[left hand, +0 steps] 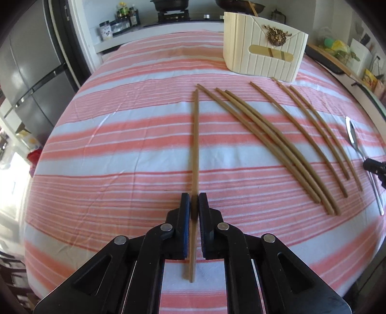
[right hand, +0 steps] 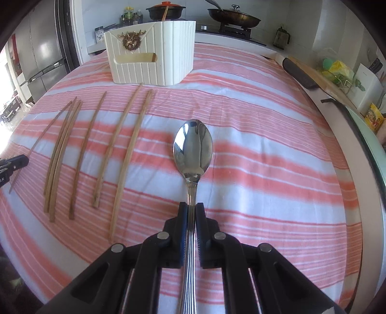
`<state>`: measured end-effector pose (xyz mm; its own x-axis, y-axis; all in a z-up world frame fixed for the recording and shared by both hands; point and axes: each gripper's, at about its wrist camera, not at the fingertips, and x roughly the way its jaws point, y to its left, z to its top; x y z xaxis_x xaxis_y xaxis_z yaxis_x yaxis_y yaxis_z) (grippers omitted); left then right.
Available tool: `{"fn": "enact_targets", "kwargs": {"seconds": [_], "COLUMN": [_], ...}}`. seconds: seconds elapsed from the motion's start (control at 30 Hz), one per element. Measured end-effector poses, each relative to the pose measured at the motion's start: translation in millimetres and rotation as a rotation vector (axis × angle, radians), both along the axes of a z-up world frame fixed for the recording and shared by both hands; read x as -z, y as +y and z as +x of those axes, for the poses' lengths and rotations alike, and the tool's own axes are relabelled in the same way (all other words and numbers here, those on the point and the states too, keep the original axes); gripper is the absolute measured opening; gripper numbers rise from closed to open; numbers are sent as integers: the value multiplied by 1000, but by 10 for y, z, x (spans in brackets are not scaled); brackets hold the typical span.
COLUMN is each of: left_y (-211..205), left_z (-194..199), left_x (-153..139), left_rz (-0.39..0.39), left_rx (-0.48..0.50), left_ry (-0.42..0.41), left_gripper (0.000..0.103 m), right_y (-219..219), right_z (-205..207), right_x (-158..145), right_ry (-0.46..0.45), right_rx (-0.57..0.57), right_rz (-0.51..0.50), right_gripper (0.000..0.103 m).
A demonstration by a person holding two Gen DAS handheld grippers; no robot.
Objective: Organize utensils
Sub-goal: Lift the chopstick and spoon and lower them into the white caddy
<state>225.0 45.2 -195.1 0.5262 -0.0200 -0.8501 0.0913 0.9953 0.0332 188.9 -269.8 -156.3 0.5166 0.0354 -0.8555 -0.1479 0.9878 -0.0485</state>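
My left gripper point(left hand: 194, 196) is shut on a brown chopstick point(left hand: 195, 145), which points away from me over the striped cloth. Several more chopsticks point(left hand: 277, 145) lie fanned out to its right. In the right wrist view my right gripper point(right hand: 191, 206) is shut on the ribbed handle of a metal spoon point(right hand: 193, 147), bowl pointing away. The same loose chopsticks point(right hand: 101, 149) lie to the spoon's left. A cream ribbed utensil holder point(left hand: 263, 58) point(right hand: 152, 53) with a gold ornament stands at the far side of the table. The other gripper's tip point(right hand: 13, 163) shows at the left edge.
The table carries a pink and white striped cloth point(left hand: 120, 145). Behind it runs a counter with a stove, pans point(right hand: 234, 17) and bottles point(left hand: 125, 14). A grey fridge point(left hand: 31, 72) stands at the left. A cutting board and packets point(right hand: 337, 72) crowd the right side.
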Motion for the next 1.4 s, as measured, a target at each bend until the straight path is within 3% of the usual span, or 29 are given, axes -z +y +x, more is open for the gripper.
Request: {"fn": "enact_targets", "kwargs": {"seconds": [0.07,0.1,0.13,0.17,0.47,0.6,0.63,0.67,0.7,0.73,0.9,1.2,1.4], "left_y": [36,47,51,55,-51,-29,-36,-53,-77,-93,5,145,182], "left_z": [20,46,85,128,723,1085,1143,1189,1218,1235,1119,358,35], "left_x": [-10,-14,-14,-12,-3,-8,-13,-20,-31,-37,-210,-1122,-1458], "left_rz": [-10,-5,2,8,46,-11,-23,-20,-9,9,-55,-173,-232], "left_rx": [12,14,13,13,94,77,78,81,86,82,49,42,45], "left_ry": [14,17,21,26,54,82,83,79,70,64,30,-229,-335], "left_gripper": [17,24,45,63,68,56,45,29,20,5,4,4,4], "right_y": [-40,-45,-48,-41,73,47,43,44,46,49,3,110,145], "right_z": [21,26,62,90,581,802,833,845,846,840,704,185,-77], "right_x": [7,-4,2,-4,105,133,136,135,130,130,-63,-807,-1067], "right_ry": [8,3,-6,-15,-46,-48,-50,-54,-61,-61,-124,-299,-371], "right_rx": [6,2,-4,-8,-12,7,9,14,18,21,19,-84,-101], "right_rz": [14,24,31,26,-14,37,42,40,32,32,108,201,229], "right_gripper": [23,43,55,56,56,56,54,49,41,41,41,41,41]}}
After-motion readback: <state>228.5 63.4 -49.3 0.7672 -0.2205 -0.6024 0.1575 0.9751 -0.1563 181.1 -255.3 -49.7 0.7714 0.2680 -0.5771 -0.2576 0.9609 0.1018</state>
